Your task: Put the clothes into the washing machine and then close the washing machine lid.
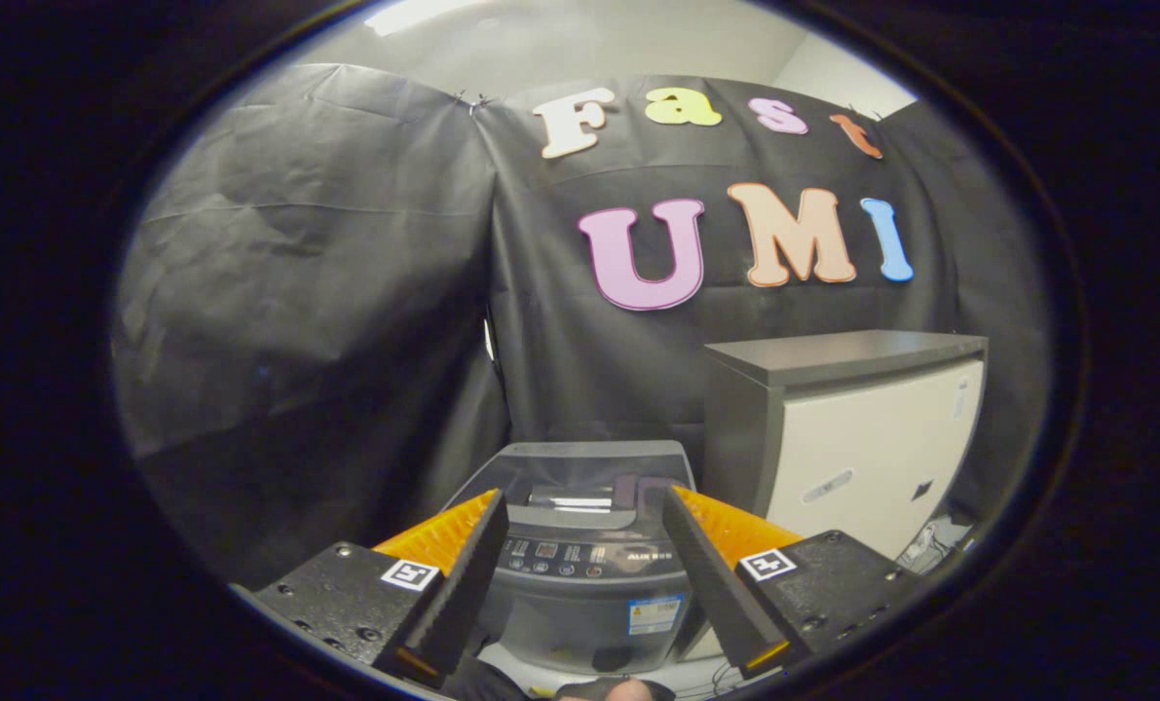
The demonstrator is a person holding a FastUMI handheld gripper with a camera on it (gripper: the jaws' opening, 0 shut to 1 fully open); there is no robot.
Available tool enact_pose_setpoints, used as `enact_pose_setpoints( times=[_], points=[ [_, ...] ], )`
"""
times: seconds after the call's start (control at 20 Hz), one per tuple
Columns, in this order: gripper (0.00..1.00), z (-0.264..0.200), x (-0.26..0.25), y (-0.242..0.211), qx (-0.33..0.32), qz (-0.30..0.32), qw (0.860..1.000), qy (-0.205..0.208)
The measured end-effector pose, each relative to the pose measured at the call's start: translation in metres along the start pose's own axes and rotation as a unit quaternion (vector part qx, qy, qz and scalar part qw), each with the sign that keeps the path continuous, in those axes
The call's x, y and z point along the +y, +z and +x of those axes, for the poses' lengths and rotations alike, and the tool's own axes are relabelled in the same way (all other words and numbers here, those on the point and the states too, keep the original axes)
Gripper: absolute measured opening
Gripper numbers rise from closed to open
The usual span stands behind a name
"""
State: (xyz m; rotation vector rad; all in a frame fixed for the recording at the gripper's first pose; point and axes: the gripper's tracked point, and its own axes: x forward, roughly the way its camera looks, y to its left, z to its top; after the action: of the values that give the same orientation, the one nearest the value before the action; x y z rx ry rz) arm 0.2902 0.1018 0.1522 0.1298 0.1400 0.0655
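A small grey top-loading washing machine [584, 574] stands just ahead of my gripper [584, 516], seen between the two fingers. Its glass lid [589, 477] lies flat and shut on top, with the control panel [580, 557] along the front edge. My gripper is open, with a wide gap and nothing between its fingers. It hovers above the front of the machine. No clothes are in sight.
A grey-and-white cabinet [862, 438] stands to the right of the washing machine, close beside it. Black cloth walls close the booth behind and to the left. Some cables [930, 545] lie by the cabinet's lower right.
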Motion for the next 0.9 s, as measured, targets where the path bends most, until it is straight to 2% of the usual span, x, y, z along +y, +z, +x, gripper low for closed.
enact_pose_setpoints(
  times=[0.35, 0.6, 0.9],
  points=[
    [0.96, -0.070, -0.020, -0.022, -0.003, 0.017, 0.999, -0.030],
    [0.96, -0.108, -0.041, -0.026, -0.018, 0.007, 0.998, -0.054],
    [0.97, -0.123, -0.058, -0.034, -0.034, 0.005, 0.998, -0.059]
  ],
)
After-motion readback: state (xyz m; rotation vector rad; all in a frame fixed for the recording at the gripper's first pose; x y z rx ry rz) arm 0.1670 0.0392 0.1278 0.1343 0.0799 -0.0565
